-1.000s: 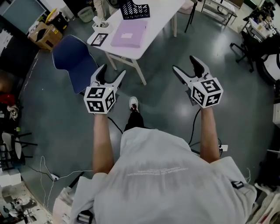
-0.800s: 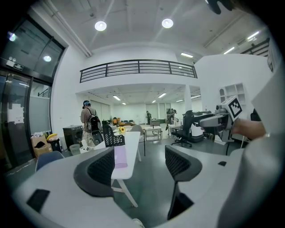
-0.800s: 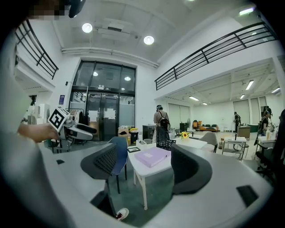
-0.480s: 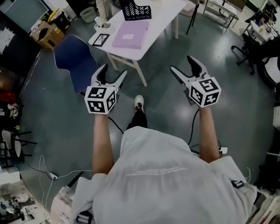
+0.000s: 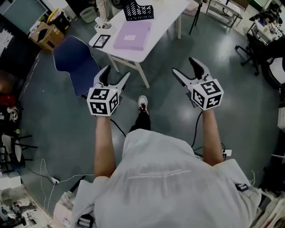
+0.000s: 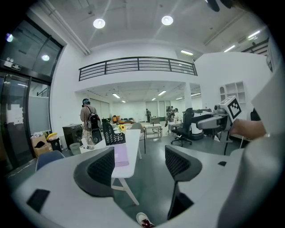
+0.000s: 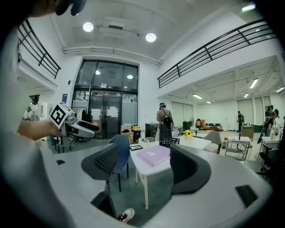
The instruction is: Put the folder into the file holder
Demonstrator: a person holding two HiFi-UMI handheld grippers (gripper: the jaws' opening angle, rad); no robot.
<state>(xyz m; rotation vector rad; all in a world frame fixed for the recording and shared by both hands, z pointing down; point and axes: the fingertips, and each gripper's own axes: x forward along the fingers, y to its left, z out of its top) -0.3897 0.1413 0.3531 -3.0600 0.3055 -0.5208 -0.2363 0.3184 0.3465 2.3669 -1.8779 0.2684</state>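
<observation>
A lilac folder (image 5: 131, 34) lies flat on the white table (image 5: 156, 26), also in the right gripper view as the folder (image 7: 153, 155) and in the left gripper view (image 6: 120, 155). Behind it stands the black mesh file holder (image 5: 137, 10), seen in the other views too (image 7: 168, 141) (image 6: 113, 135). My left gripper (image 5: 115, 76) and right gripper (image 5: 185, 66) are both held out over the floor, well short of the table, jaws open and empty.
A blue chair (image 5: 76, 62) stands left of the table. A small framed picture (image 5: 101, 40) and a white tray (image 5: 103, 24) sit at the table's left end. A cardboard box (image 5: 46, 35) sits far left. Office chairs (image 5: 254, 49) stand right. A person with a backpack (image 6: 87, 121) stands beyond.
The walker's white shoe has stepped forward toward the table. Both grippers keep almost the same place and stay open.
</observation>
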